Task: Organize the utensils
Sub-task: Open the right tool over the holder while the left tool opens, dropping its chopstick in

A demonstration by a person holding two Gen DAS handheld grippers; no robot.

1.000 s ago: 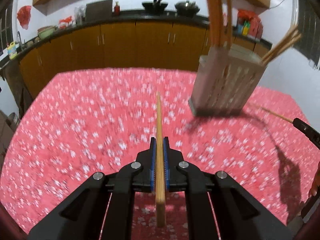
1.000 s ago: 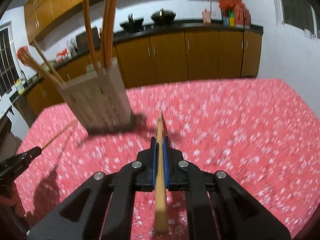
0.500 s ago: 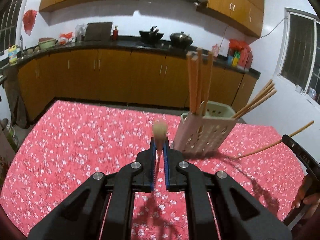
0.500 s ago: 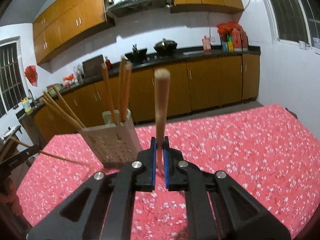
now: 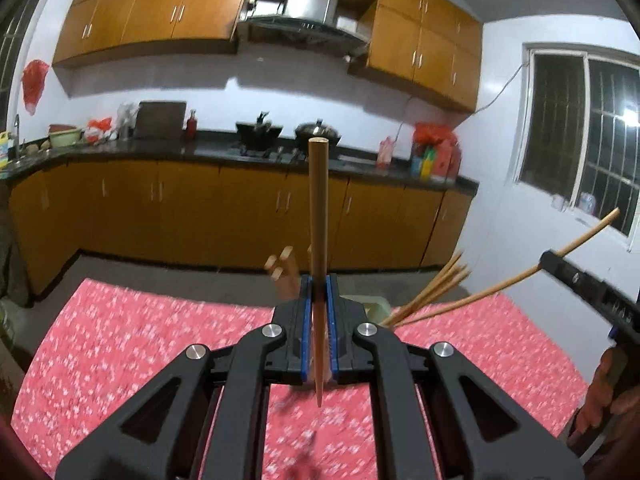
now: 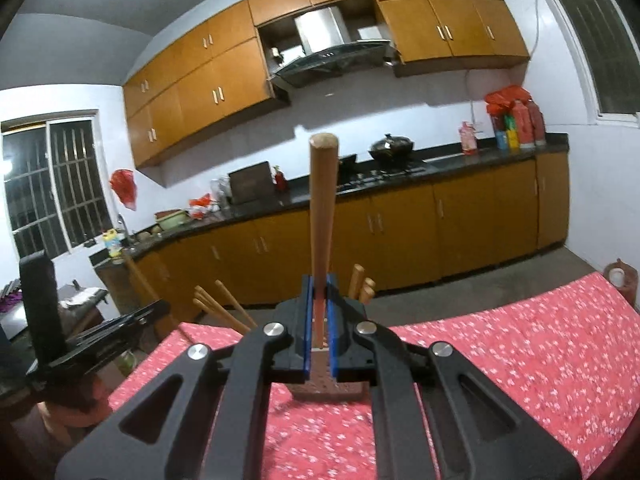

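My left gripper (image 5: 319, 288) is shut on a wooden chopstick (image 5: 318, 216) held upright, thick end up. My right gripper (image 6: 319, 288) is shut on another wooden chopstick (image 6: 323, 208), also upright. The beige perforated utensil holder (image 5: 374, 305) stands on the table just behind the left gripper, mostly hidden, with several chopsticks (image 5: 436, 284) leaning out of it. In the right wrist view the holder (image 6: 326, 384) shows below the fingers, with chopsticks (image 6: 224, 306) sticking out. The right gripper with its chopstick also shows at the right edge of the left wrist view (image 5: 576, 276).
The table wears a red flowered cloth (image 5: 140, 344), which also shows in the right wrist view (image 6: 520, 360). Wooden kitchen cabinets and a dark counter (image 5: 160, 148) run along the far wall. The left gripper's body (image 6: 100, 332) sits at the left in the right wrist view.
Both grippers have tilted up from pointing down at the table to near level, lifting their chopsticks upright. The holder has dropped low in both views, behind the fingers.
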